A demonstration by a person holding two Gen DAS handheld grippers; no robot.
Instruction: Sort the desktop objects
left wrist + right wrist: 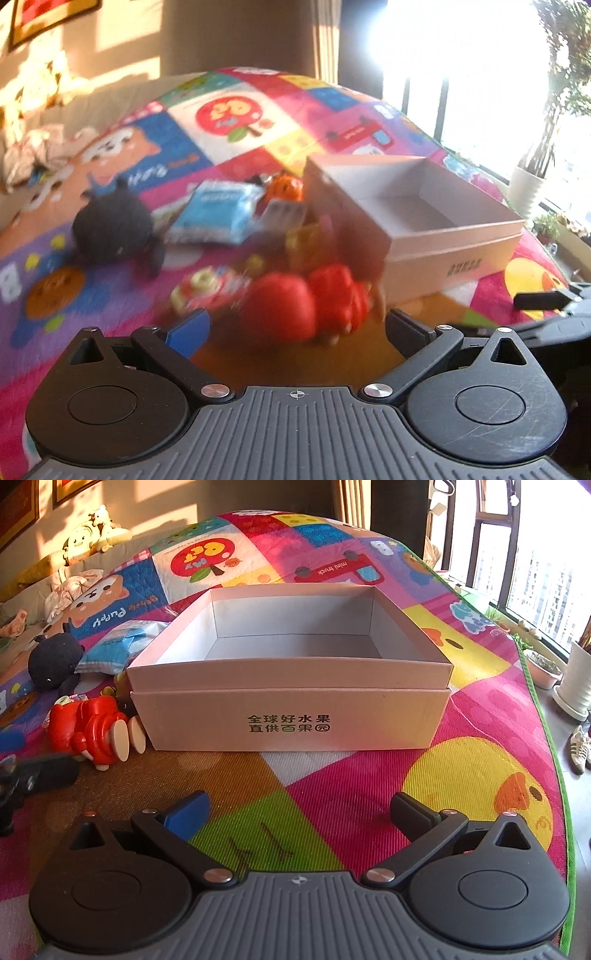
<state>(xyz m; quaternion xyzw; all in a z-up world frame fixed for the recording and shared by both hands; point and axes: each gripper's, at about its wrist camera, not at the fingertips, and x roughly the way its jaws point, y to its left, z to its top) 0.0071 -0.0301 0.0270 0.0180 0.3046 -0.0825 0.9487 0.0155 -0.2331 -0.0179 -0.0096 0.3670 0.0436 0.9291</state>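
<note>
In the left wrist view, the left gripper point(295, 328) is hovering low over the colourful play mat point(110, 295) with its jaws standing wide apart and nothing between them. Just ahead of it a red toy point(306, 302) is lying on the mat, touching the near left corner of the white cardboard box point(443, 254). This view is blurred, so the print on the box side cannot be read here. Behind the red toy a heap of small things is lying: a blue and white packet point(218, 214), an orange ball-like toy point(286, 188), a yellow block point(306, 240) and a black plush toy point(110, 229) further left. At the right edge a part of the other gripper is showing.

In the right wrist view, the right gripper point(299, 812) is also holding its jaws wide apart, empty, above the mat point(369, 794). The picture is sharp here. The box point(288, 720) is standing open straight ahead, empty inside, and its front is carrying Chinese print, "全球好水果 直供百果园". On the mat the words "mini truck" and "Puppy" are readable. The red toy point(92, 731) is lying at the left of the box, the black plush toy point(53, 661) and the packet point(114, 650) behind it. Only this view is showing shoes point(580, 746) on the floor at the right.
</note>
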